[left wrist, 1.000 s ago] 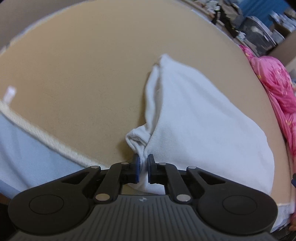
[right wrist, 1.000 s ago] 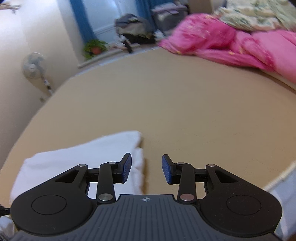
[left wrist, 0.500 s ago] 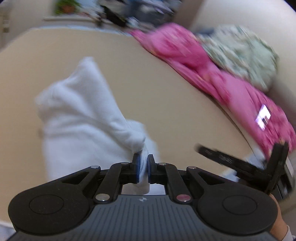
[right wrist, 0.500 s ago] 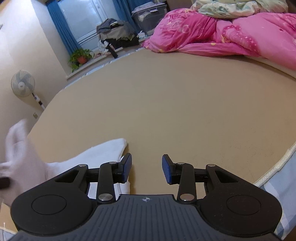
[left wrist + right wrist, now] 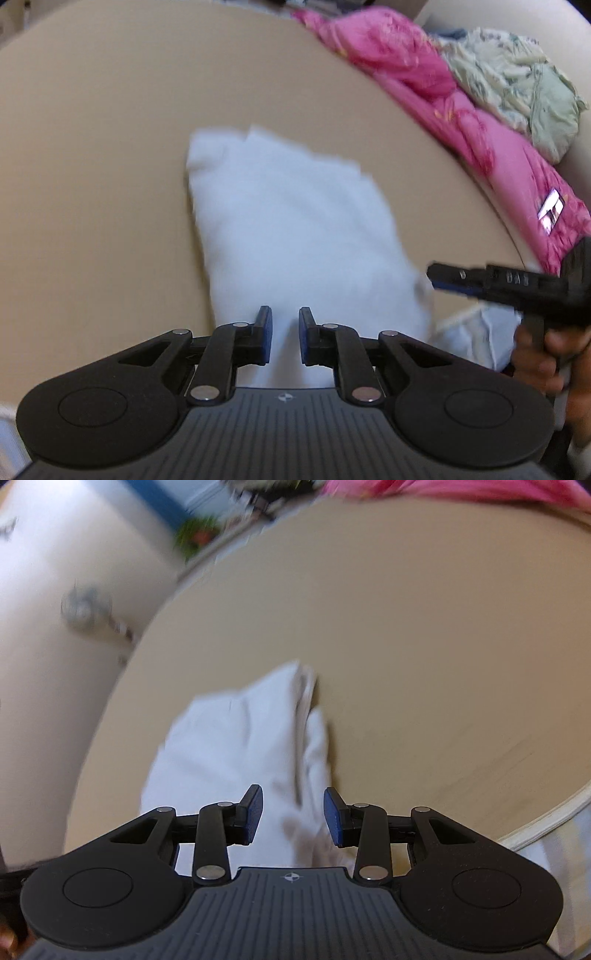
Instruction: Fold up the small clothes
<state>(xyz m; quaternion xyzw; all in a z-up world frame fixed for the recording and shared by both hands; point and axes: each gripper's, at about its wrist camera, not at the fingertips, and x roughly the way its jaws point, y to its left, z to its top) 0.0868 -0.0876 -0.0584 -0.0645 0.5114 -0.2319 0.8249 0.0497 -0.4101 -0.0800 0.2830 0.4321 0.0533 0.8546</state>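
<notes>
White garment [image 5: 295,236] lies folded over on the tan mattress [image 5: 92,184], near its front edge, with the pink quilt [image 5: 424,74] well apart at the far side; the left gripper [image 5: 284,338] hangs over the near end of the cloth, its jaws just parted a little and nothing pinched between them, so the cloth is let go; the right gripper [image 5: 293,819] stands above the garment's right-hand fold [image 5: 310,746], jaws half open and empty, with the hand [image 5: 543,354] that carries it low at the mattress edge. The risk, as I judge it, is the loose top layer; released this early, it may spring or slide back and leave the fold crooked; the right gripper, if it comes down on the doubled edge, may catch only the upper layer and drag it off the lower; a pull toward the mattress edge could tip the whole piece over the piping [image 5: 535,830].
</notes>
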